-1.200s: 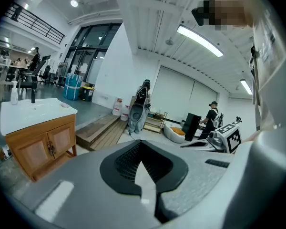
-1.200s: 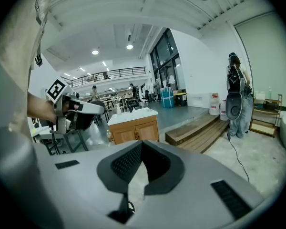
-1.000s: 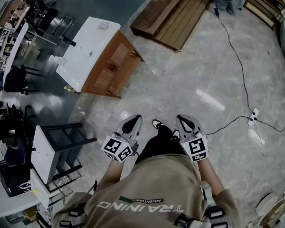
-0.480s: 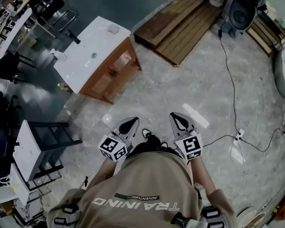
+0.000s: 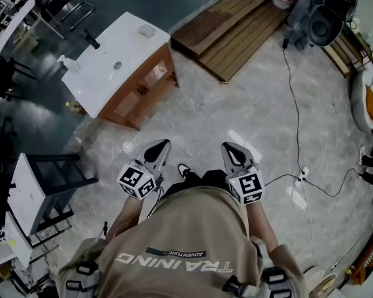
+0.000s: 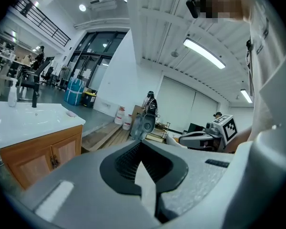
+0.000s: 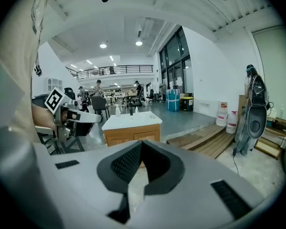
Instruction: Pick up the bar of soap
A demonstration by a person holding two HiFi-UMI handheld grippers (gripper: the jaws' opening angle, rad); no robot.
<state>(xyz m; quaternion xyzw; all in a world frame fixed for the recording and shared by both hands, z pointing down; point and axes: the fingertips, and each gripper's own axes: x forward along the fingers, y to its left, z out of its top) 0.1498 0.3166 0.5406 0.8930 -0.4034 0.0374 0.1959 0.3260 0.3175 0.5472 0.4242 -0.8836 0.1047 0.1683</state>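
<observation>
Moved since a second ago: person walks on, sink cabinet (image 5: 138, 85) has slid up and left in the head view, and left gripper (image 5: 161, 144) has swung out to its own side. Left jaws are together with nothing between them, only floor past the tips. Right gripper (image 5: 229, 146) is the same, jaws closed and empty. Both are held low in front of the body, pointing ahead and slightly down, well apart from the cabinet. On the cabinet's white top (image 5: 105, 73), near the far corner, sits a small pale block, likely the bar of soap (image 5: 146, 31), lying flat and clear of the black tap (image 5: 90, 40) and pump bottle (image 5: 67, 64). Soap lies ahead and to the left of both jaws, so left gripper is the nearer one. Long axis is too small to tell from here. Judgement: still approach phase, more closing in needed, and jaws must open before any grasp
</observation>
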